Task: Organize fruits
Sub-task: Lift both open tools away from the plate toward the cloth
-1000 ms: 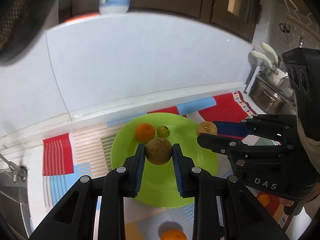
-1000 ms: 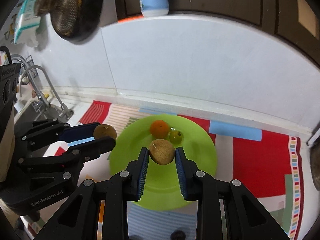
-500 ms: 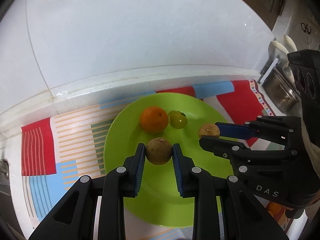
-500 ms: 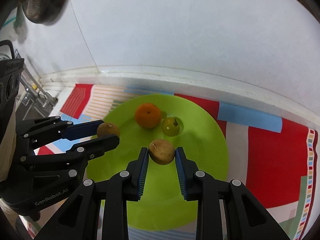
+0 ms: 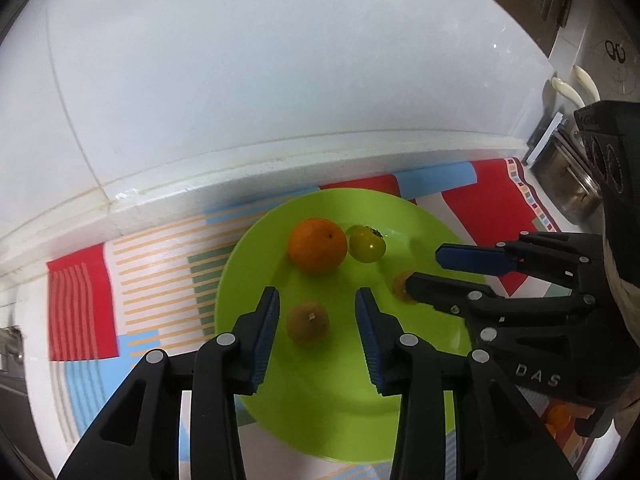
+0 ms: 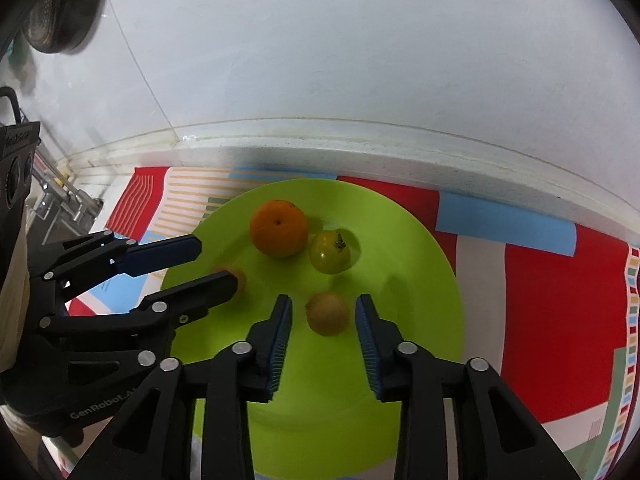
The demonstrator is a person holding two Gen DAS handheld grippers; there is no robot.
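Observation:
A lime-green plate [image 5: 332,408] [image 6: 432,392] lies on a colourful striped mat. On it sit an orange [image 5: 317,244] [image 6: 279,227] and a green tomato-like fruit [image 5: 367,243] [image 6: 329,251]. My left gripper [image 5: 317,307] is open, with a brown fruit [image 5: 307,322] lying loose on the plate between its fingers. My right gripper [image 6: 323,313] is open too, with a second brown fruit [image 6: 327,313] loose on the plate between its fingers. Each gripper shows in the other's view, open: the right [image 5: 430,268] and the left [image 6: 214,260], each partly hiding the other's fruit.
A white tiled wall [image 5: 280,80] and ledge run close behind the plate. Steel pots [image 5: 568,184] stand at the right. A sink tap [image 6: 60,196] stands at the left. Another orange fruit [image 5: 558,418] lies on the mat at the near right.
Both grippers have opened and let go of their brown fruits, which now rest on the plate. Both came lower and closer to the plate.

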